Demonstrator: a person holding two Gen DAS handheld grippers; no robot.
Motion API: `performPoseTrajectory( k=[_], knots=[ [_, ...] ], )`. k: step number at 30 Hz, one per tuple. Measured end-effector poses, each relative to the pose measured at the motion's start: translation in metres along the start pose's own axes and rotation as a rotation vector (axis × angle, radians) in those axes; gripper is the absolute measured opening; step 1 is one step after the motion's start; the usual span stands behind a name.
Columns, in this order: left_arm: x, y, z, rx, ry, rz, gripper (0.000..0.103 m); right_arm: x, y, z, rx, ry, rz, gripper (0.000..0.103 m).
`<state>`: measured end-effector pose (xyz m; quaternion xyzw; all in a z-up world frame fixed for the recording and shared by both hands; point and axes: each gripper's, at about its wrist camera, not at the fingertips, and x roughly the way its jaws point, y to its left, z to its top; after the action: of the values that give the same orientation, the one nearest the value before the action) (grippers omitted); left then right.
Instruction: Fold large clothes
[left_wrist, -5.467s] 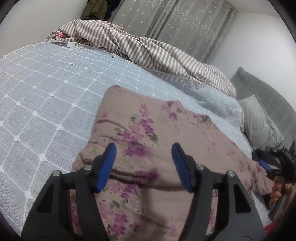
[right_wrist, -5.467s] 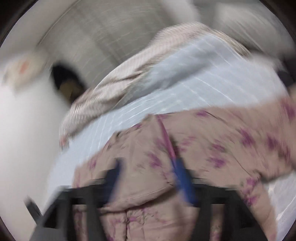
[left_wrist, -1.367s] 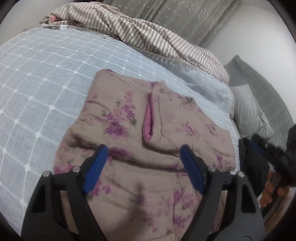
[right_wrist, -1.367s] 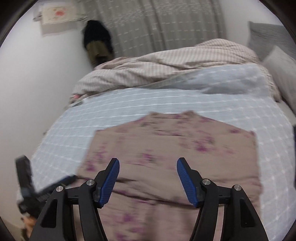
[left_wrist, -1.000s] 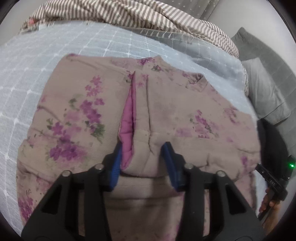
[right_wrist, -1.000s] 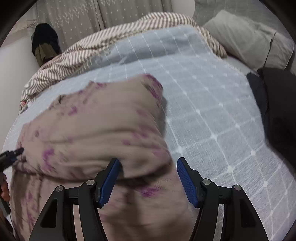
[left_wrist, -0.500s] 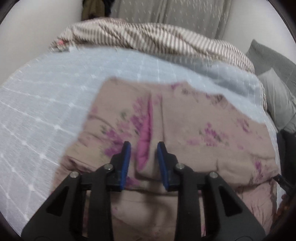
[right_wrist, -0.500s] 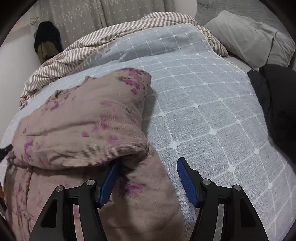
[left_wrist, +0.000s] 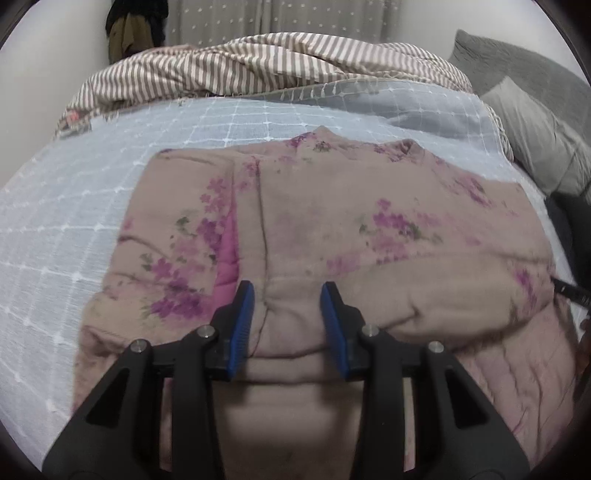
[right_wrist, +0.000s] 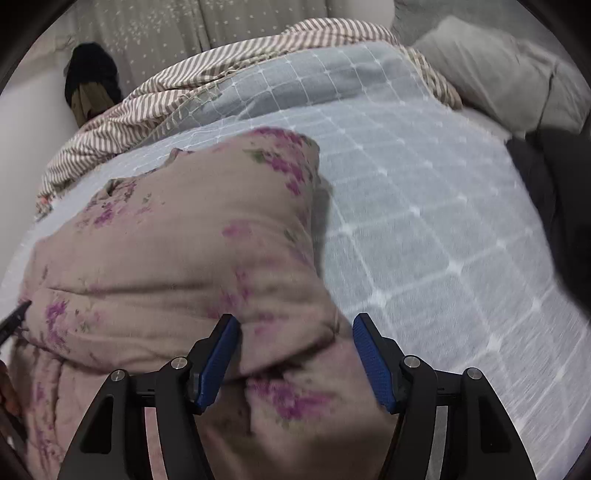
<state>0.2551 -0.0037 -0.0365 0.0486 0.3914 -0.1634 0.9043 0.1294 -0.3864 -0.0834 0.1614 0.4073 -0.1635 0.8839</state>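
A padded beige garment with purple flowers (left_wrist: 332, 229) lies folded on the bed, its pink lining (left_wrist: 227, 258) showing at a seam. My left gripper (left_wrist: 287, 325) is partly open, its blue pads on either side of the folded top layer's near edge. In the right wrist view the same garment (right_wrist: 177, 240) lies left of centre. My right gripper (right_wrist: 295, 362) is open over the near right corner of the fold, with the left pad against the fabric.
The garment rests on a light blue checked bedspread (right_wrist: 424, 206). A striped duvet (left_wrist: 258, 62) is heaped at the far side. Grey pillows (left_wrist: 535, 122) and dark clothing (right_wrist: 561, 206) lie at the right. Curtains hang behind.
My left gripper has opened wider from nearly closed on the fold. The right gripper has shifted forward over the fold's corner and stays open.
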Motion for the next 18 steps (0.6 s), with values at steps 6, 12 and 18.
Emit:
performPoseTrajectory(
  k=[6, 12, 18],
  knots=[
    [-0.064, 0.017, -0.007, -0.002, 0.086, -0.04, 0.073, -0.054, -0.017, -0.02, -0.022, 0.026, 0.016, 0.067],
    [-0.129, 0.048, -0.03, -0.03, 0.154, -0.084, 0.092, -0.12, -0.039, -0.054, -0.018, 0.043, 0.141, 0.075],
    [-0.179, 0.081, -0.067, -0.042, 0.21, -0.121, 0.1, -0.161, -0.06, -0.1, 0.0, 0.098, 0.225, 0.077]
  ],
)
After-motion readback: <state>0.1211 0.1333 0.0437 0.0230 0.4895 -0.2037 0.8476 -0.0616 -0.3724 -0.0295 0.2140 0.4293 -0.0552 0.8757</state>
